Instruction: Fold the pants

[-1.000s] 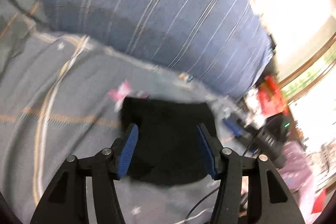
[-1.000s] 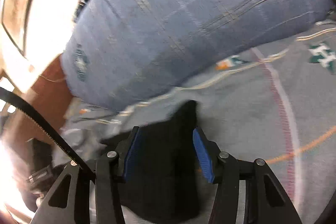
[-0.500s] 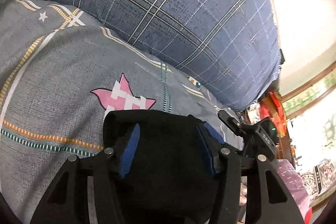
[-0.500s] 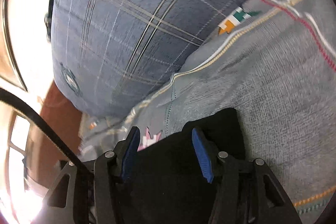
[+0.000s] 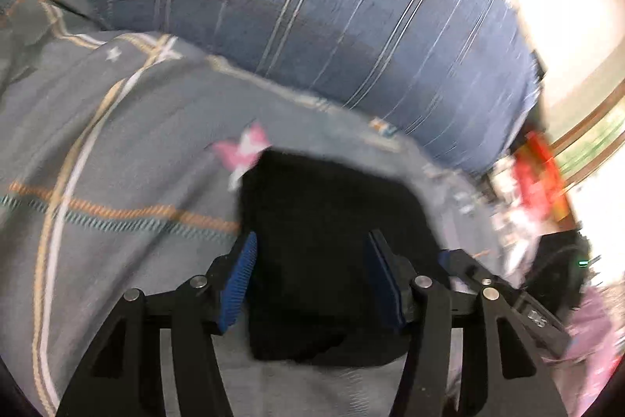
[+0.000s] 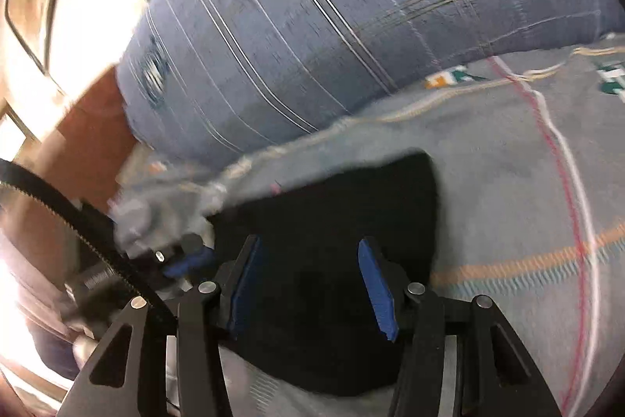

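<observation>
Pants [image 5: 328, 253], black and folded into a thick soft bundle, lie on the grey patterned bedspread [image 5: 117, 151] below the blue checked pillow [image 5: 312, 18]. Limp and light, they should slump unless taken at the folded edges. On the left, the left gripper [image 5: 310, 280] is opening, cloth between its pads. Rightward, the right gripper [image 6: 308, 284] stands half-wide astride the bundle; grip unclear. Compared with half a second ago, more bedspread shows beyond the bundle.
</observation>
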`<state>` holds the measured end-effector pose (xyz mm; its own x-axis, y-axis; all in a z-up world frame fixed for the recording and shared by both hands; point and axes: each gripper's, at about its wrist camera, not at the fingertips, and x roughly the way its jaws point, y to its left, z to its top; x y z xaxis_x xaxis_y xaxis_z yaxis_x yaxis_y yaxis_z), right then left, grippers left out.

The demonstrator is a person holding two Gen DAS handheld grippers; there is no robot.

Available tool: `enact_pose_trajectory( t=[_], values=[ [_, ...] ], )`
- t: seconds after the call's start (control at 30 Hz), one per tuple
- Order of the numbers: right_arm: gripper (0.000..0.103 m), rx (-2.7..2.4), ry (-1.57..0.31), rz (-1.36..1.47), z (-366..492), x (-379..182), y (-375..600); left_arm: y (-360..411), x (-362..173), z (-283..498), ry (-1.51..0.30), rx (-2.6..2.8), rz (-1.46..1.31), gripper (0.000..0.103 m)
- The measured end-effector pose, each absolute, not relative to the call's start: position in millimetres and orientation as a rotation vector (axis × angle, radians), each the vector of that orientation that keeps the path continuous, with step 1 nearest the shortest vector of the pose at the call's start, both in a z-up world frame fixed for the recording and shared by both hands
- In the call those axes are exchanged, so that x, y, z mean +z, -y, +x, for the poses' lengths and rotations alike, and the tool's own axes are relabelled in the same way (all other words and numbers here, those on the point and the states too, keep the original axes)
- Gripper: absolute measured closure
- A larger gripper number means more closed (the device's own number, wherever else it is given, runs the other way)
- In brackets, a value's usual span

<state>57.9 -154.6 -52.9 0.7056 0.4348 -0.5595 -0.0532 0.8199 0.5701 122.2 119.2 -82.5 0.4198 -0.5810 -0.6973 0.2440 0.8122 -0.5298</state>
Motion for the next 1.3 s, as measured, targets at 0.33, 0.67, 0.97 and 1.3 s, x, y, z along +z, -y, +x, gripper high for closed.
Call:
enact_pose_trajectory(
  t=[0.33, 0.67, 0.97, 1.3],
  values=[
    [0.031, 0.147, -0.658, 0.261, 34.5, -54.4, 128.6, -135.4, -80.9, 79.3, -0.958, -0.416, -0.157, 0.025],
    [0.031, 0.056, -0.590, 0.248, -24.9, -33.5, 141.9, -160.3, -82.1, 53.9, -1.066, -0.238, 0.012, 0.024],
    [0.000, -0.144, -0.311, 0.191, -143.8, 16.3, 114.4, -187.2, 8.0, -47.0, -0.701, -0.199, -0.132, 0.024],
    [0.000, -0.052, -0.325, 0.231, -196.0, 24.7, 72.8, -192.2, 74.4, -146.7, -0.364, -0.015, -0.123, 0.000]
  ],
)
